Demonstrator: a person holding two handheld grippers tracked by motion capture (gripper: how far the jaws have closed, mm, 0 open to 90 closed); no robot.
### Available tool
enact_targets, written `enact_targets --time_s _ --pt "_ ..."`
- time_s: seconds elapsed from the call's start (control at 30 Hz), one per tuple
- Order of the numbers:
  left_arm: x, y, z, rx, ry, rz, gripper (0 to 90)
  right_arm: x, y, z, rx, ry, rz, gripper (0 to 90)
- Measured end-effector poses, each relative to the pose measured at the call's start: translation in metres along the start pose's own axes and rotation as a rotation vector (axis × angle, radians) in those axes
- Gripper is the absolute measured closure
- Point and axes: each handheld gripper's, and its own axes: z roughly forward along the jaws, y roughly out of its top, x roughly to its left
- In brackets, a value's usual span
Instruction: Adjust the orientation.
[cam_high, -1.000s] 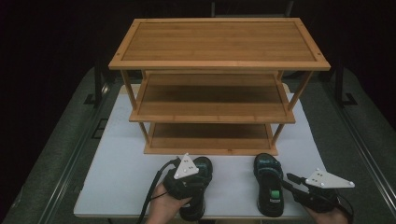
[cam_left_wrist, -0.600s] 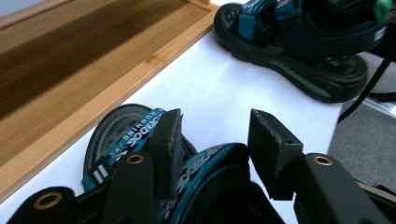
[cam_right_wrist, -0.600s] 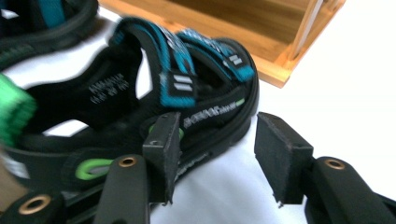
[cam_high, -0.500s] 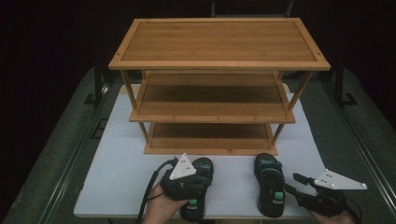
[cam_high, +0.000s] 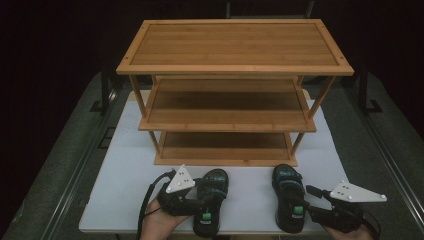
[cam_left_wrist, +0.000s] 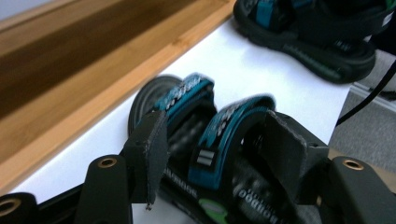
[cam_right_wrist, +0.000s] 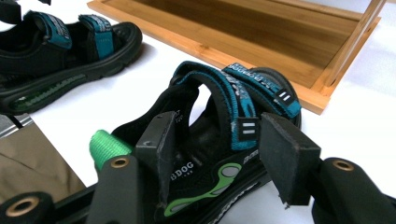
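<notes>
Two black sandals with teal straps lie on the white table (cam_high: 250, 195) in front of a three-tier bamboo shoe rack (cam_high: 235, 50). My left gripper (cam_high: 200, 204) reaches in from the left at the left sandal (cam_high: 214, 187). In the left gripper view, my left gripper (cam_left_wrist: 215, 140) stands open, its jaws astride the left sandal's (cam_left_wrist: 187, 93) straps. My right gripper (cam_high: 307, 202) comes at the right sandal (cam_high: 287, 187) from the right. In the right gripper view, my right gripper (cam_right_wrist: 222, 135) is open on either side of the right sandal's (cam_right_wrist: 261, 91) straps.
The rack's bottom shelf (cam_high: 225, 150) sits just beyond the sandals' toes, with the middle shelf (cam_high: 227, 107) above it. The other sandal (cam_right_wrist: 56, 51) lies across a bare strip of table. The table's front edge is right by my hands.
My left hand has drawn a little to the left and my right hand a little to the right. Both sandals lie where they were.
</notes>
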Motion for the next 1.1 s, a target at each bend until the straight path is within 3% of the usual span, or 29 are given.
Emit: enact_targets --time_s 0.17,0.47,0.87,1.1 --pt "0.003 -0.008 0.005 0.037 0.01 -0.006 44.4 0.003 -0.001 0.003 0.009 -0.025 0.026 49.6" --pt "0.002 -0.013 0.009 0.08 0.029 0.018 53.0 0.013 0.002 0.01 0.064 -0.133 0.025 59.9" --pt "0.003 -0.016 0.01 0.046 0.061 0.033 67.6 0.012 0.0 0.014 0.062 -0.171 0.054 72.1" --pt "0.005 -0.019 0.007 0.028 0.078 0.053 75.0 0.013 0.0 0.014 0.061 -0.212 0.034 77.4"
